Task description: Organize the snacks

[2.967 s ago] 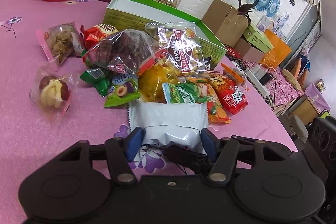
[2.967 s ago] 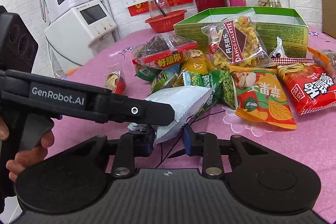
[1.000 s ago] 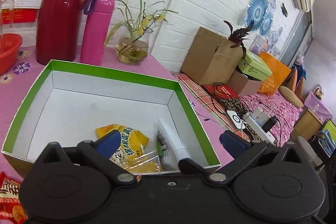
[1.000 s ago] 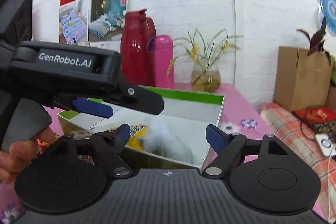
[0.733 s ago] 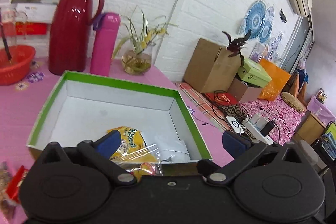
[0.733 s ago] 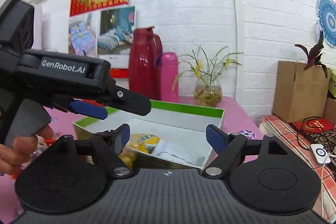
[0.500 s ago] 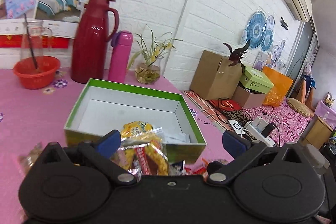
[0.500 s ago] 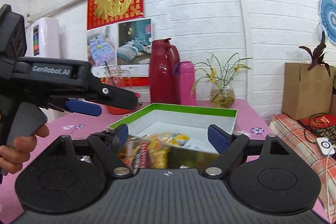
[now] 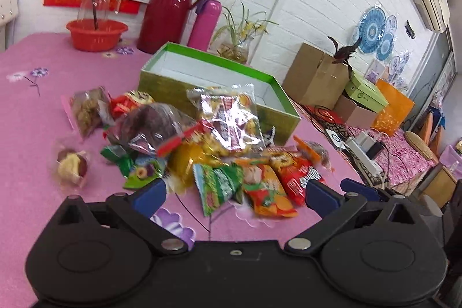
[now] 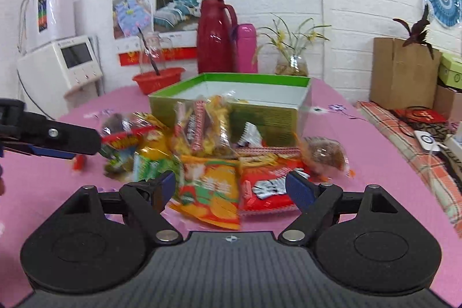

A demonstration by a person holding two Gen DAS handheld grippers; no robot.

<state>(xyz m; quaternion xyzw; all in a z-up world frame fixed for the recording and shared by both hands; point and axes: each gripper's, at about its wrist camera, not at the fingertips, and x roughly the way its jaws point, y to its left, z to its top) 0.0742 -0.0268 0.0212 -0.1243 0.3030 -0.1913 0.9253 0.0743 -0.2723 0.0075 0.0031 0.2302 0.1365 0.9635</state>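
A heap of snack packets lies on the pink tablecloth in front of a green-rimmed open box. My left gripper hangs open just short of the heap, with a green packet and an orange packet ahead of its fingers. My right gripper is open too, low over the orange packet and a red packet. A clear packet of twisted snacks leans against the box. In the right wrist view the left gripper's finger reaches in from the left.
A red thermos, a pink flask, a plant vase and a red bowl stand behind the box. Loose packets lie at the left. Cardboard boxes and a power strip sit beyond the table's right edge.
Both grippers have pulled back from over the box and dropped low toward the snack heap. The white packet they carried lies in the box. Both stay open.
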